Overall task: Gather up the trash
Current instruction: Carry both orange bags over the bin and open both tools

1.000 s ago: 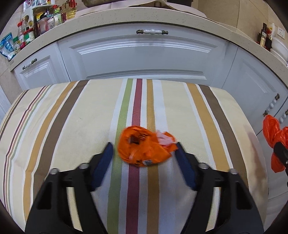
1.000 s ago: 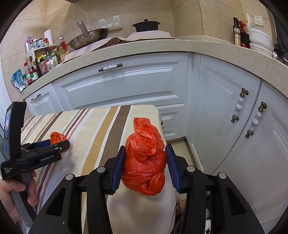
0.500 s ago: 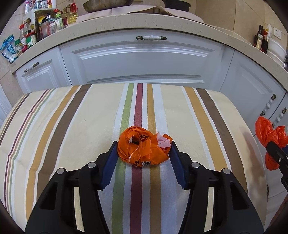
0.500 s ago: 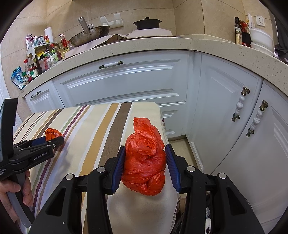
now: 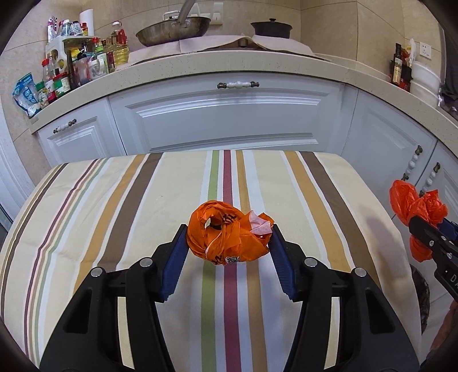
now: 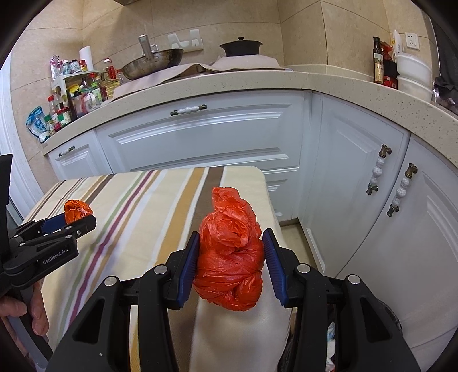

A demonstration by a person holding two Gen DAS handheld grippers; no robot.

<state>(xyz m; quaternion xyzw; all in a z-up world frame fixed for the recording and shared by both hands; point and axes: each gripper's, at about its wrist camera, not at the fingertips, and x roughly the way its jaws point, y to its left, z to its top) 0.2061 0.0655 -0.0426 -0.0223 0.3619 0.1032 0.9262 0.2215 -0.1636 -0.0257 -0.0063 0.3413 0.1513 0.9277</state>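
Note:
My left gripper (image 5: 229,243) is shut on a crumpled orange plastic bag (image 5: 226,237) with a bit of white-pink paper, held just above the striped tablecloth (image 5: 114,214). It also shows in the right wrist view (image 6: 77,210). My right gripper (image 6: 230,251) is shut on a knotted red-orange plastic bag (image 6: 229,257), held above the table's right edge. That bag also shows at the right of the left wrist view (image 5: 415,206).
White kitchen cabinets (image 6: 200,137) and a beige counter (image 5: 229,65) stand behind the table. Bottles and jars (image 5: 71,68), a wok (image 5: 171,31) and a black pot (image 5: 270,27) sit on the counter. A dark bin edge (image 6: 389,314) shows below right of the table.
My left gripper closed on the orange bag and lifted it off the cloth, tilting up. My right gripper kept its hold on the red bag and rose slightly.

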